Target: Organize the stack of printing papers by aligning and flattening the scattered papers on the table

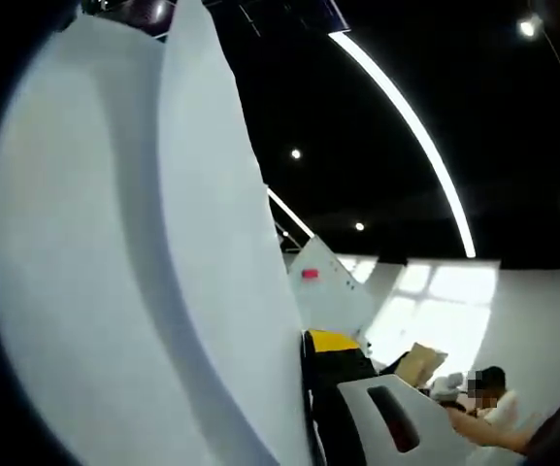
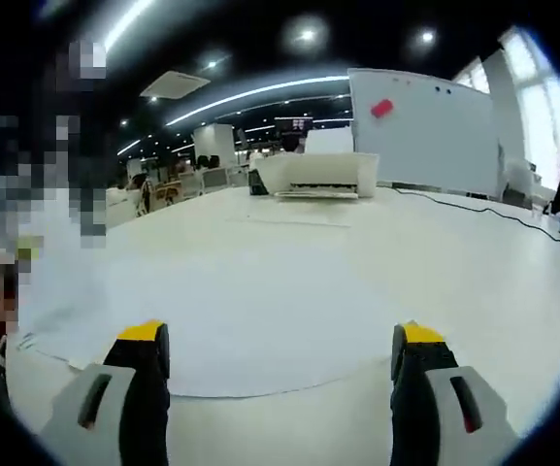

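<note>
- My right hand-held gripper [image 2: 278,374] hangs low over the desk [image 2: 435,262] with its two jaws wide apart and nothing between them.
- Just ahead of it, papers [image 2: 212,320] lie flat on the desk, and their edges do not line up.
- In my left gripper view, big white paper [image 1: 134,272] stands up close to the camera and bends a little.
- My left hand-held gripper [image 1: 357,408] looks clamped on that paper, but I cannot tell for sure, as one jaw is hidden behind it.
- A printer [image 2: 316,175] sits far back on the desk.
- I think the job is only partly done: the sheets still need squaring up and pressing flat.
</note>
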The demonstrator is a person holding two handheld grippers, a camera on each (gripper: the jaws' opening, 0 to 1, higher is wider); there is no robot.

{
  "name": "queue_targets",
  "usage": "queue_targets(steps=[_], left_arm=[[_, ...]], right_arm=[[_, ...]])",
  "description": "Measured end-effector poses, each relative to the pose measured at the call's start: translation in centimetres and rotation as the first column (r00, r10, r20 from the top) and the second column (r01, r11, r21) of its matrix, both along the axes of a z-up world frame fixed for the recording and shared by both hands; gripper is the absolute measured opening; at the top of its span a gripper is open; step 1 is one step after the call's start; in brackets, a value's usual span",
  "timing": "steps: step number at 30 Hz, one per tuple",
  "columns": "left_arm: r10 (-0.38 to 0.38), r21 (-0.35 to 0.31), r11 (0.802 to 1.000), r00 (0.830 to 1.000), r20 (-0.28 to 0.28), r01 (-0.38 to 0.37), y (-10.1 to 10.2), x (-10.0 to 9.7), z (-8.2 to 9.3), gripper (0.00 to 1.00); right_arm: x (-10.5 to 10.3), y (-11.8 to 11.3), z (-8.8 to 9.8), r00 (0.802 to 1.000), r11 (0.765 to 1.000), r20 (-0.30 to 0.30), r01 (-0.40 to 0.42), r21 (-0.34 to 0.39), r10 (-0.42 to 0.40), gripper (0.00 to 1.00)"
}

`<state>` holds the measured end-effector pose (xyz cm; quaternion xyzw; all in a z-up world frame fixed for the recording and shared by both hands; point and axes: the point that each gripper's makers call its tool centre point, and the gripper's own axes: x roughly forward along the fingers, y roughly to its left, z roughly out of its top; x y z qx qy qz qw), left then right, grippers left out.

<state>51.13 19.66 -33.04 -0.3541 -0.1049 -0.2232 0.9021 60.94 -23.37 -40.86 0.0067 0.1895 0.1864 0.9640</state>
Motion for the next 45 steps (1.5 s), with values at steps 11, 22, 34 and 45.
queue_targets(steps=[11, 22, 34, 45], left_arm=[[0.000, -0.001, 1.000, 1.000, 0.001, 0.000, 0.1, 0.0, 0.0, 0.07], [0.000, -0.002, 1.000, 1.000, 0.001, 0.000, 0.0, 0.0, 0.0, 0.07], [0.001, -0.001, 1.000, 1.000, 0.002, -0.001, 0.0, 0.0, 0.0, 0.07], [0.000, 0.002, 1.000, 1.000, 0.002, 0.000, 0.0, 0.0, 0.0, 0.07]], right_arm=[[0.9, -1.3, -0.9, 0.999, 0.999, -0.029, 0.028, -0.036, -0.029, 0.90], [1.1, -1.4, -2.1, 0.997, 0.998, -0.070, 0.021, -0.057, -0.025, 0.90], [1.4, -1.9, -2.5, 0.996, 0.993, -0.080, 0.022, -0.112, -0.032, 0.86], [1.2, -1.1, -2.0, 0.998, 0.994, -0.063, -0.009, -0.106, 0.002, 0.73]])
